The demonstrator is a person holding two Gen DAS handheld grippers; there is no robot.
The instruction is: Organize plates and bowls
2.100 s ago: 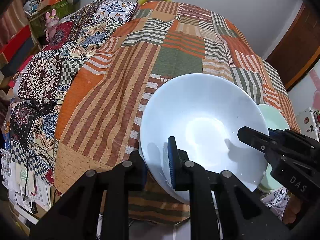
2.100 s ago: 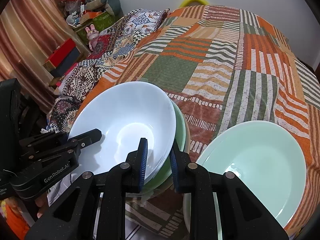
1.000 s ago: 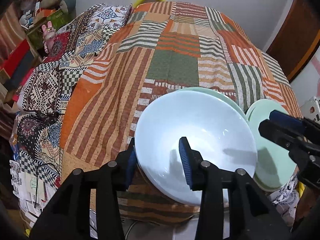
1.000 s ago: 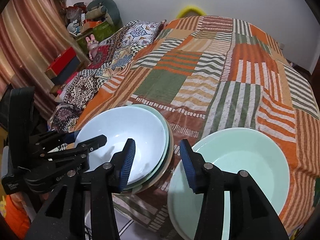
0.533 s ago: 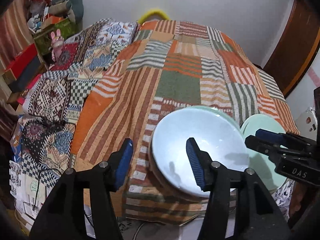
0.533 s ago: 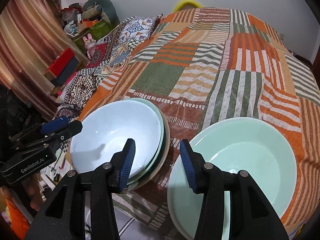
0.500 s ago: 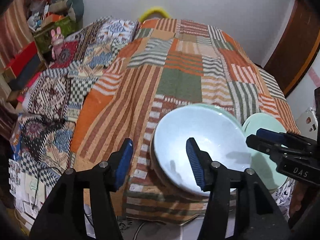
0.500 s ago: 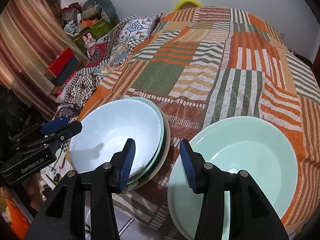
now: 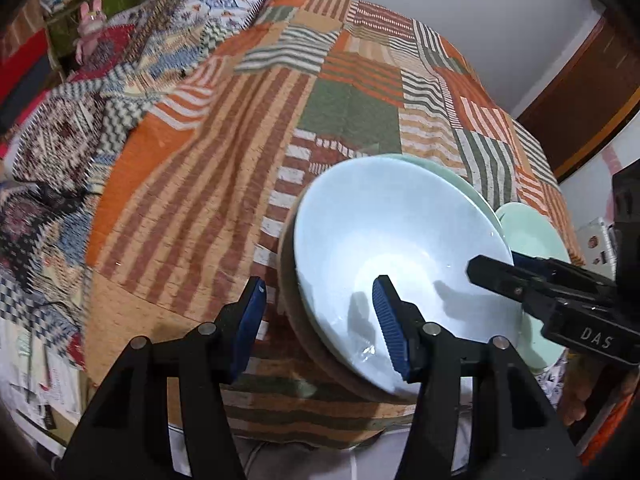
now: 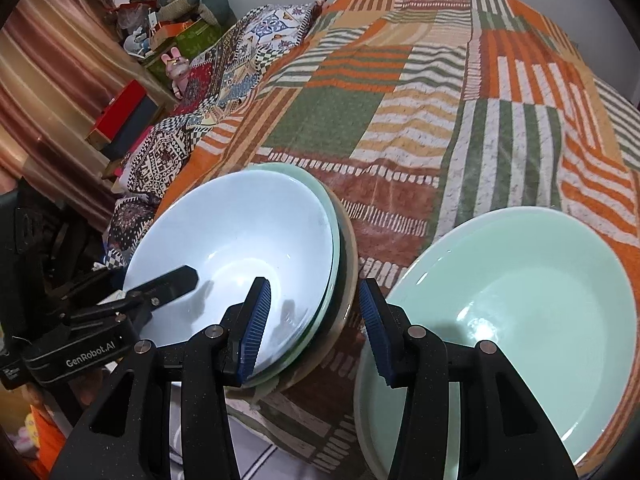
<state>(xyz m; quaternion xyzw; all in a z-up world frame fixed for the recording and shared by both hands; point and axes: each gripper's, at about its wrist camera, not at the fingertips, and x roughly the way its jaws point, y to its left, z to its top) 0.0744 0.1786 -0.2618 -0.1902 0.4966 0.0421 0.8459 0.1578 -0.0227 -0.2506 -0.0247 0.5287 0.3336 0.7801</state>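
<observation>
A pale blue bowl sits on top of a stack of a green bowl and a tan dish at the bed's near edge. The stack also shows in the right wrist view. A large mint green plate lies to its right. My left gripper is open, its jaws straddling the stack's near left rim. My right gripper is open, its jaws straddling the stack's near right rim, with the right finger over the gap beside the plate.
The dishes rest on a bed with an orange, green and white patchwork quilt. A patterned blanket lies along the left side. Shelves with toys and boxes stand at the left, a wooden door at the right.
Both grippers let go of the blue bowl, now resting on the stack, and pulled back. Since half a second ago both have come in close around the stack's rim again.
</observation>
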